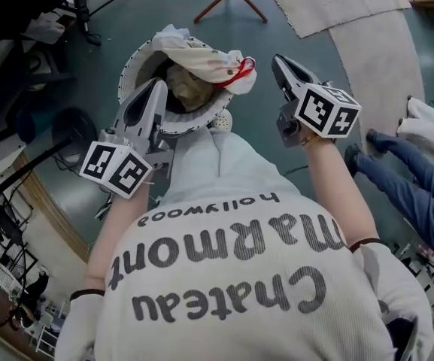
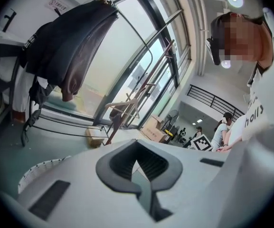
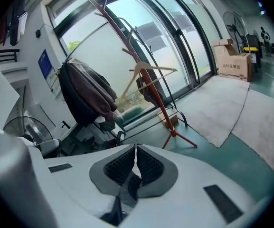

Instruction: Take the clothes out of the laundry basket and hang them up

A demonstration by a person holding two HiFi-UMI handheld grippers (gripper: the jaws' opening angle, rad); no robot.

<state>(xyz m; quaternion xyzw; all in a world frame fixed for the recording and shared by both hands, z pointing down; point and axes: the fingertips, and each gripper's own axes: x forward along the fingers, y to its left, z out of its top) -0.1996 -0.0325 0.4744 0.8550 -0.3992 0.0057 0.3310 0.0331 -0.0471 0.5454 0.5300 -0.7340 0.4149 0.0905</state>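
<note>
left tongs [image 1: 159, 83] and right tongs [image 1: 277, 59], closed, extended beside laundry basket [image 1: 128, 72]

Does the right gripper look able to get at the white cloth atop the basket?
Probably yes: the right gripper hangs beside the white cloth on the laundry basket, nothing between, but its shut jaws must open.

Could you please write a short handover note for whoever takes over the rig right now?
Left gripper: shut, empty, at the laundry basket's rim.
Right gripper: shut, empty, beside the basket.
Light clothes are piled in the basket.
Done: one dark garment is hung up.
Left: lift the clothes out and hang them; a wooden hanger hangs on the red stand.
</note>
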